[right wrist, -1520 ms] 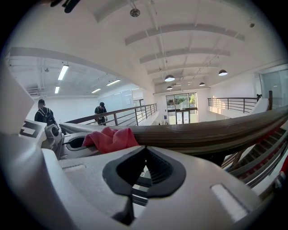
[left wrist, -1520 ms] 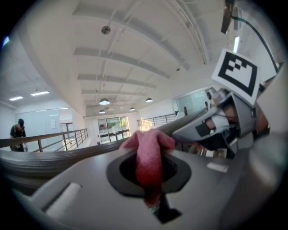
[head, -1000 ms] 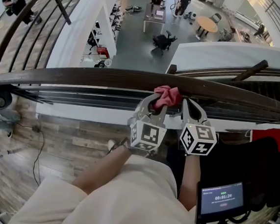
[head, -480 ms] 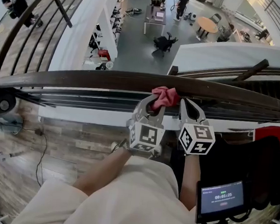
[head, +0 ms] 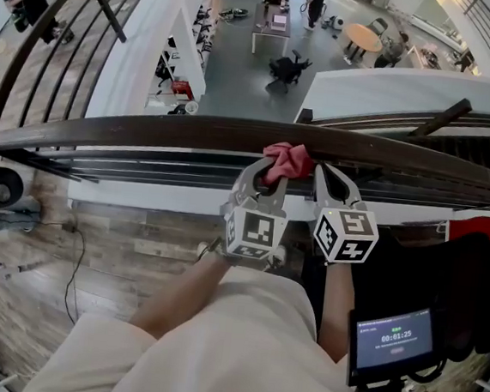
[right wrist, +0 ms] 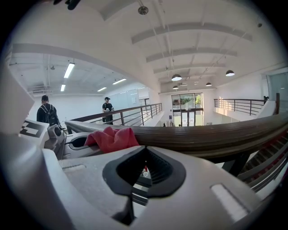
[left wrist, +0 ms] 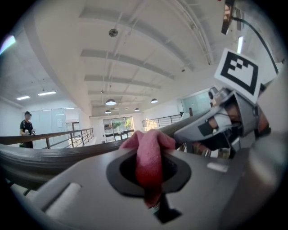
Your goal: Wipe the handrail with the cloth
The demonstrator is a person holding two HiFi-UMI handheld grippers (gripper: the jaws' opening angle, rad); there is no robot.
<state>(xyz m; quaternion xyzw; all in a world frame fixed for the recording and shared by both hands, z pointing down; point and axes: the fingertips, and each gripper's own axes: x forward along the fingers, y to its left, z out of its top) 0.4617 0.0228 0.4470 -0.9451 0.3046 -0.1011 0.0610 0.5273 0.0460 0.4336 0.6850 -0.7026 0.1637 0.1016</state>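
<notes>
Pinching the red cloth (head: 287, 160) between its jaws, the left gripper (head: 269, 178) holds it bunched on the near edge of the dark handrail (head: 148, 130), whose long axis runs left to right. The right gripper (head: 323, 174), jaws together and empty, sits just right of the cloth.

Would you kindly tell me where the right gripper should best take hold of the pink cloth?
I would grip the bunched free end of the cloth lying atop the handrail, coming from the right; the left gripper pinches the near end, and the folds stand up there.
</notes>
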